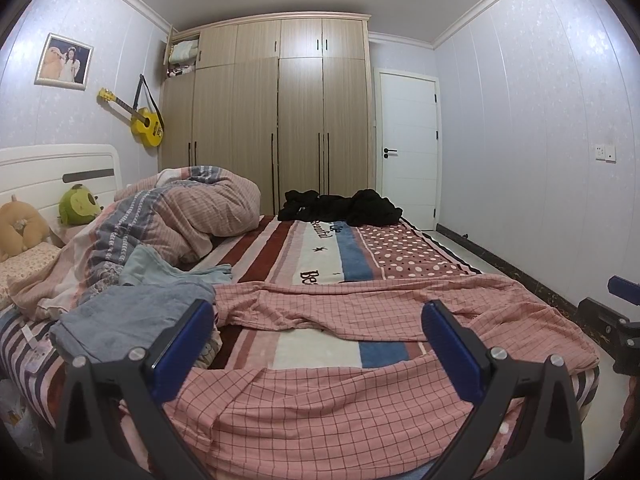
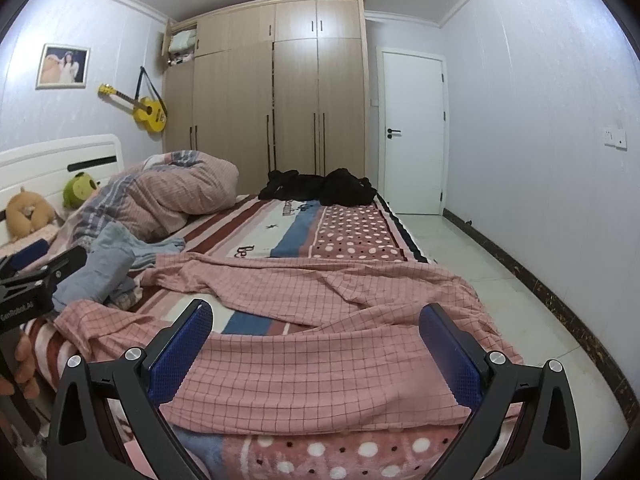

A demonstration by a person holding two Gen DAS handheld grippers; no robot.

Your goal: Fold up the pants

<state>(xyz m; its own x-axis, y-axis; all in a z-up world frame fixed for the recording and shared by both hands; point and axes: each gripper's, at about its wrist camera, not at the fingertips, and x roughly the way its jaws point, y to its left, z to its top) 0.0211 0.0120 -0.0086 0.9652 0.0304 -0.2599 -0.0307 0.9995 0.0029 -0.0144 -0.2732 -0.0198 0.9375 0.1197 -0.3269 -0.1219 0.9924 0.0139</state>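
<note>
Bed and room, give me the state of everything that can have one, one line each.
Left tongs: open, empty.
Right tongs: open, empty.
Pink checked pants: spread out, rumpled, not yet folded.
Quilt: bunched in a heap.
Black clothes: piled, unfolded.
White door: shut.
Top left wardrobe door: open.

Both wrist views sit low at the bed (image 1: 320, 240) edge, facing the wardrobe (image 1: 276, 120) (left view further left); both share it.
</note>
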